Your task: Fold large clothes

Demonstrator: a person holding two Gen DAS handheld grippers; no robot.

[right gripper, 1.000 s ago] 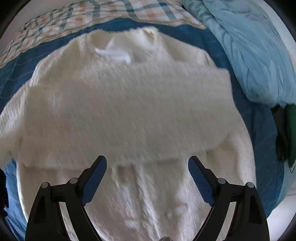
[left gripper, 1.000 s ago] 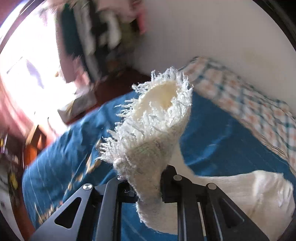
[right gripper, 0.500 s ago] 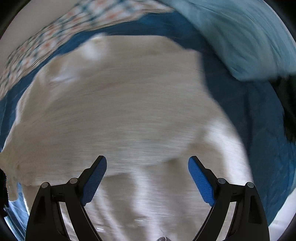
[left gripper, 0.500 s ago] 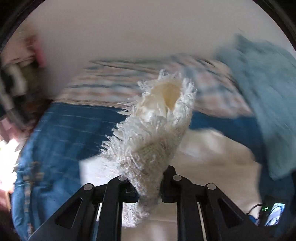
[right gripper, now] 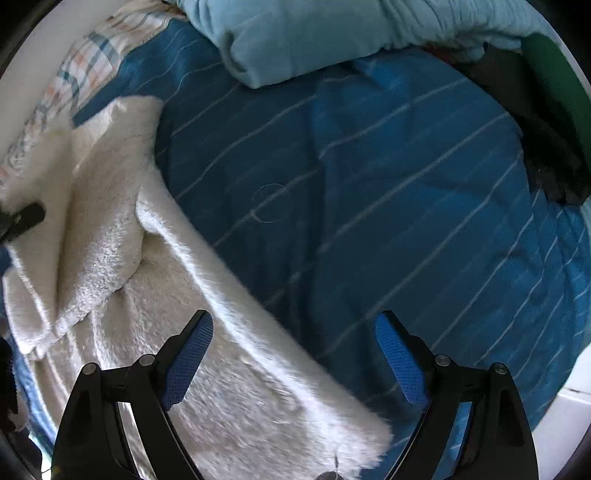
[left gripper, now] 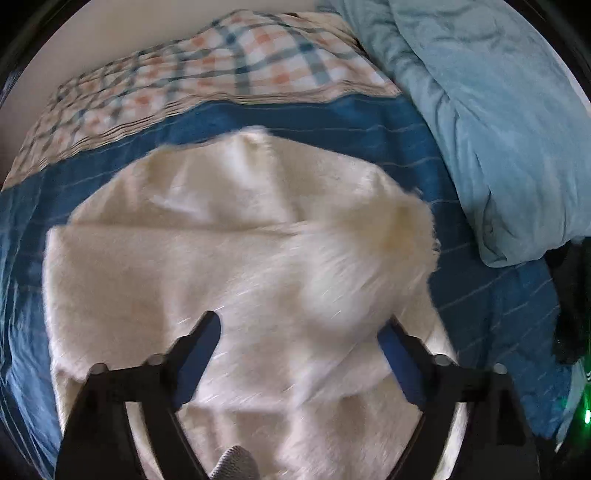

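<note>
A cream fuzzy sweater (left gripper: 184, 266) lies spread on the blue striped bedcover (left gripper: 369, 122). Its fringed sleeve cuff (left gripper: 391, 243) is blurred and drops across the body toward the right. My left gripper (left gripper: 299, 323) points down over the sweater with its jaws opening. The sleeve passes between them and hides the right tip, with no pad pressing on it. In the right wrist view the sweater (right gripper: 110, 258) fills the lower left. My right gripper (right gripper: 293, 321) hangs open over the sweater's right edge and the bedcover (right gripper: 369, 184), holding nothing. A black finger (right gripper: 22, 219) of the left gripper shows at the left edge.
A light blue duvet (left gripper: 498, 129) is bunched at the back right, also seen as duvet (right gripper: 314, 33). A checked sheet (left gripper: 221, 66) runs along the wall. Dark clothing (right gripper: 546, 147) and a green item (right gripper: 550, 74) lie at the far right.
My left gripper swung from facing the room to above the sweater, carried the fringed sleeve over it, then opened and let it go. My right gripper slid from over the sweater to its right edge.
</note>
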